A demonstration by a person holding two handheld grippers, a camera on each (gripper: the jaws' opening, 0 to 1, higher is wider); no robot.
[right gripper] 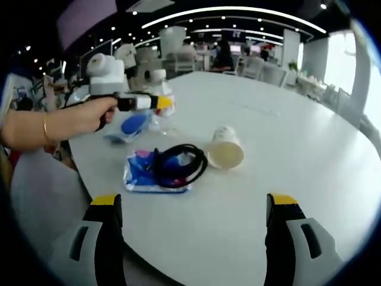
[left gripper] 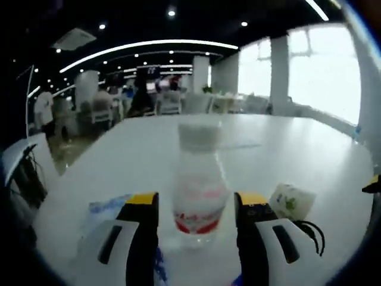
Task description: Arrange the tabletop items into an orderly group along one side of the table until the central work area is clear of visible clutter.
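Bottle (left gripper: 199,185) stands upright on the white table (left gripper: 297,155), directly between the left gripper (left gripper: 197,205) fingers, which bracket it without visibly pressing. Right gripper (right gripper: 193,208) hangs spread, empty, well short of the tipped cup (right gripper: 225,150).

Left gripper (left gripper: 196,208) fingers apart; right gripper (right gripper: 195,208) wide.

No wording can be read anywhere. A red-and-white label is carried by the plastic bottle (left gripper: 199,193), but its print is blurred beyond reading. To the right of the bottle, a green mark is borne by a white paper cup (left gripper: 292,201), and no letters can be made out on it.
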